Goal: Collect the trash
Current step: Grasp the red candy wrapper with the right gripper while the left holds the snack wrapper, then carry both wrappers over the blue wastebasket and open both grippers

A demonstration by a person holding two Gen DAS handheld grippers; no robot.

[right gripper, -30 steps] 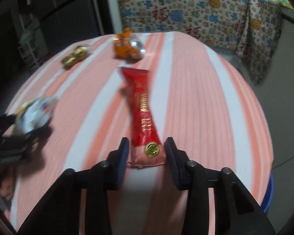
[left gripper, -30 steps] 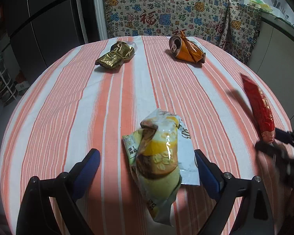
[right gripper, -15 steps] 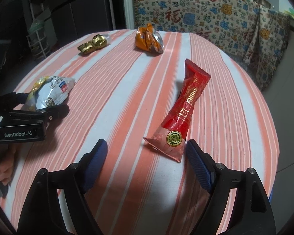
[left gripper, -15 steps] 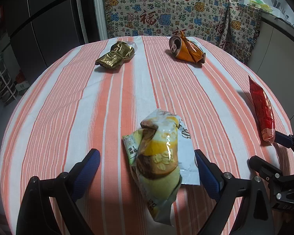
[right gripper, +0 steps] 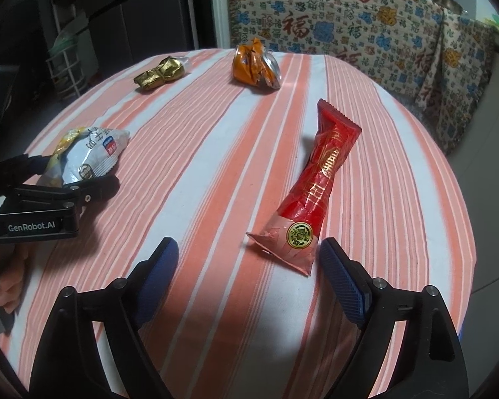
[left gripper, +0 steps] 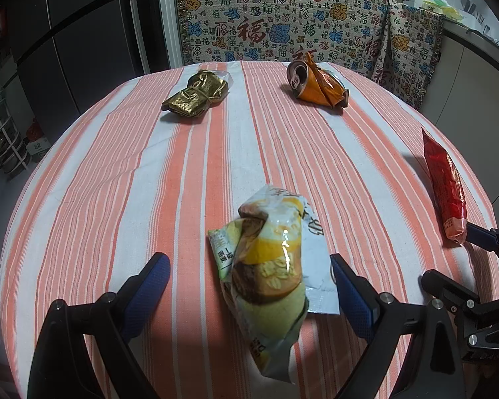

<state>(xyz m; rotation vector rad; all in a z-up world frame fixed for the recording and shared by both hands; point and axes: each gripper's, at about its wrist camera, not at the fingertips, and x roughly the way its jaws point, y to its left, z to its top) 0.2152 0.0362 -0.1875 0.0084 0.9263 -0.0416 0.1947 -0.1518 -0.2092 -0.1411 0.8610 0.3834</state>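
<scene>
A crumpled yellow-and-white snack bag lies on the striped table between the open fingers of my left gripper; it also shows in the right wrist view. A long red wrapper lies on the table with its near end between the open fingers of my right gripper; it also shows in the left wrist view. A crushed orange can and a gold wrapper lie at the far side.
The round table has an orange-and-white striped cloth. A patterned blanket hangs behind it. A dark fridge stands at the far left, a wire rack beside it. A counter runs along the right.
My right gripper opened and let go of the red wrapper, which now lies on the table pointing to the upper right. The left gripper and snack bag have not moved.
</scene>
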